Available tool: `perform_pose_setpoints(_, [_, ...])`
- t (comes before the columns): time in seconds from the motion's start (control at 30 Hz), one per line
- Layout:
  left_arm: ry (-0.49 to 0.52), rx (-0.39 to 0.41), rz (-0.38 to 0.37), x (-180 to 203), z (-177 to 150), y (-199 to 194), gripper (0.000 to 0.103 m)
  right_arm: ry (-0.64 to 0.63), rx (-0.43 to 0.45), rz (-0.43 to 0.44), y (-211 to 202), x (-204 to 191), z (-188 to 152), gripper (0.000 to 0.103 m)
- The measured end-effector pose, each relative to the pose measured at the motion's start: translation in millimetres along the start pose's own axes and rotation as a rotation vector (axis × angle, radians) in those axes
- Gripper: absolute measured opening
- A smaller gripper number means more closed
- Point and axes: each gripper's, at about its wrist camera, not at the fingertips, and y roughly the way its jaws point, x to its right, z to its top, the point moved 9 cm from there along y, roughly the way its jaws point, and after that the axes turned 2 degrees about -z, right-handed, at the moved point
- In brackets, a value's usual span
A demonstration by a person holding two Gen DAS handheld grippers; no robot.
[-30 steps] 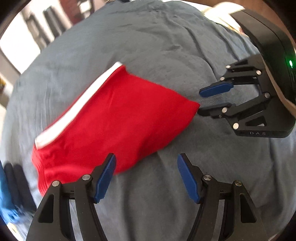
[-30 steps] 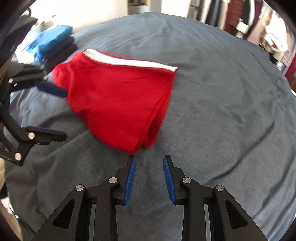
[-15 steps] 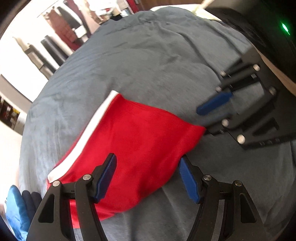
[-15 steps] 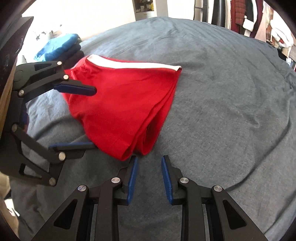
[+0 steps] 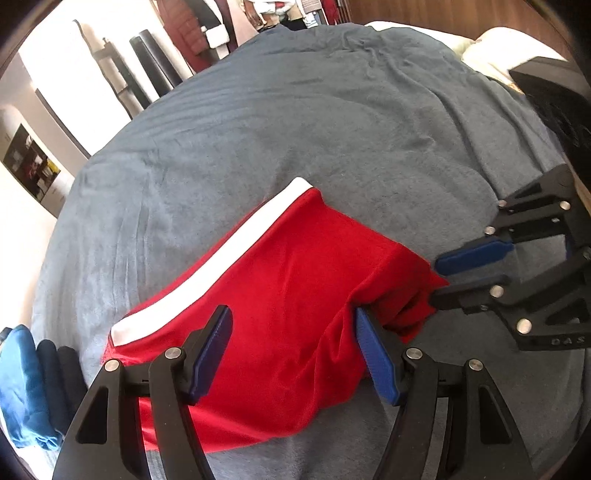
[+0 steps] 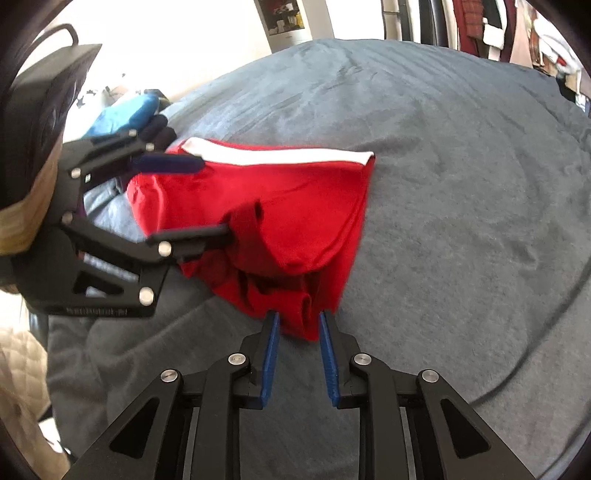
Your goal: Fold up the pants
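Observation:
The folded red pants (image 5: 280, 295) with a white waistband (image 5: 236, 243) lie on the grey blanket (image 5: 295, 129). My left gripper (image 5: 295, 350) is open, its fingers straddling the near edge of the pants, with one finger pushed under the fabric. In the right wrist view the pants (image 6: 295, 206) bunch up around the left gripper's lower finger (image 6: 195, 240). My right gripper (image 6: 297, 332) is open, its blue pads on either side of the pants' near corner. It also shows in the left wrist view (image 5: 443, 280) at the pants' right corner.
A stack of folded blue and dark clothes (image 5: 33, 384) sits at the blanket's left edge, also in the right wrist view (image 6: 125, 114). Hanging clothes (image 5: 199, 26) and room furniture stand beyond the bed. A pale pillow (image 5: 509, 48) lies at the far right.
Both grippers have moved in onto the pants. The left fingers now straddle and lift the near edge, and the right pads now flank the corner. The fabric has bunched up.

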Motion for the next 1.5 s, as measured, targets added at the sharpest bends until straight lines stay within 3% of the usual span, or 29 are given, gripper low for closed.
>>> perform_pose_setpoints(0.23, [0.006,0.006,-0.033,7.4,-1.0,-8.8,0.068,0.073,-0.04,0.113,6.6,-8.0,4.7,0.02])
perform_pose_setpoints(0.3, [0.017,0.007,-0.054,12.3,-1.7,-11.7,0.067,0.072,-0.038,0.123,4.4,-12.2,3.1,0.01])
perform_pose_setpoints(0.33, [0.026,0.011,-0.056,14.5,-1.2,-12.6,0.067,0.059,-0.041,0.131,2.8,-16.4,0.9,0.01])
perform_pose_setpoints(0.47, [0.08,0.028,-0.056,27.7,-1.5,-14.4,0.067,-0.018,-0.082,0.131,4.1,-32.4,-15.0,0.007])
perform_pose_setpoints(0.67, [0.173,0.035,-0.122,62.4,-1.3,-7.7,0.067,-0.048,-0.134,0.089,6.8,-30.4,-40.5,0.007])
perform_pose_setpoints(0.73, [0.19,0.037,-0.142,69.7,-0.7,-5.6,0.056,-0.023,-0.13,0.09,6.0,-26.9,-41.2,0.007])
perform_pose_setpoints(0.97, [0.239,0.004,-0.207,81.4,-4.6,-2.4,0.049,0.041,-0.115,0.089,4.2,-17.9,-46.3,0.007])
perform_pose_setpoints(1.13, [0.277,-0.033,-0.257,94.8,-11.4,3.0,0.012,0.07,-0.101,0.085,3.5,-17.1,-47.1,0.007])
perform_pose_setpoints(1.2, [0.27,-0.045,-0.264,94.8,-12.2,3.7,0.005,0.079,-0.099,0.083,2.8,-16.5,-48.6,0.007])
perform_pose_setpoints(1.43, [0.094,0.025,-0.198,43.3,12.3,-25.6,0.005,0.096,-0.078,0.045,-2.8,-13.1,-51.2,0.008])
perform_pose_setpoints(1.5, [0.087,0.044,-0.174,31.0,17.2,-33.7,0.005,0.064,-0.056,-0.016,-9.7,-13.9,-49.1,0.019])
